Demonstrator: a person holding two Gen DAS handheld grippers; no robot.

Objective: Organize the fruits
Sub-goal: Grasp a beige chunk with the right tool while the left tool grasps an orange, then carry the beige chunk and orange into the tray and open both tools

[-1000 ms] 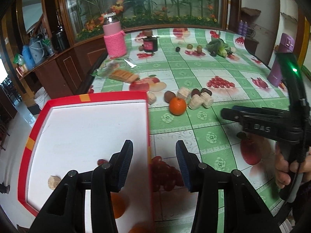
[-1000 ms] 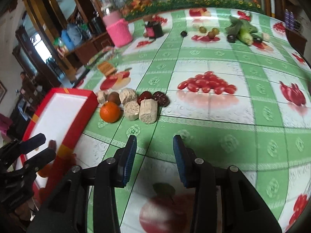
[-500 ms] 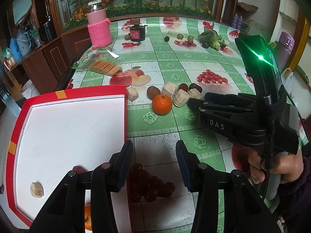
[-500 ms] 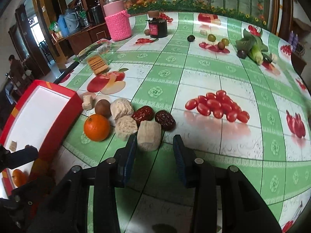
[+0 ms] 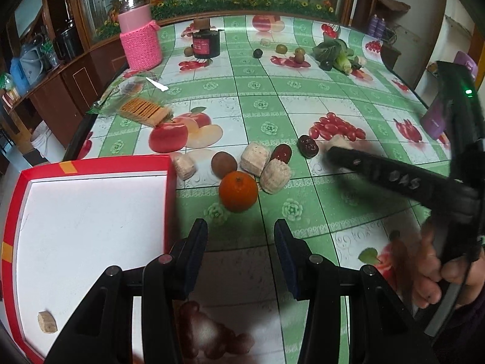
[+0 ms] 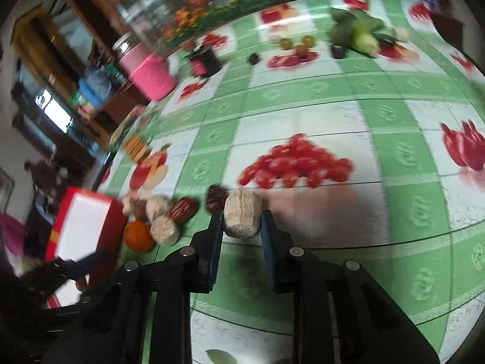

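Between the two blue-padded fingers of the right gripper point(image 6: 242, 224), a beige, rough-grained chunk point(image 6: 242, 217) is sitting pinched, its cut face granular and its sides faintly ridged; the blurred wrist view suggests the tool is moving. The chunk is hanging just beside a wrinkled dark date point(image 6: 215, 197), at the right end of the loose pile on the glossy, fruit-printed green-and-white tablecloth point(image 5: 272, 97). The left gripper point(image 5: 241, 238) is hovering with its fingers spread and nothing between them, just short of the smooth, dimpled orange point(image 5: 238, 191) and right next to the red-rimmed tray point(image 5: 169, 200).

Sorting is looking barely begun. On the tray's flat white floor, only one small beige piece point(image 5: 47, 321) is showing; whatever else might be lying near the bottom edge is hidden behind the gripper. Left on the cloth are the orange, a matte brown round fruit point(image 5: 223, 164), a shiny red date point(image 5: 281, 153), the dark date and three more crumbly beige blocks, one of them point(image 5: 185, 166) lying just beside the tray's rim. Farther off, small green and dark round fruits point(image 5: 281, 49) are lying scattered near a leafy bundle with a corn cob point(image 5: 336, 54). Whether those belong to the job is not clear.
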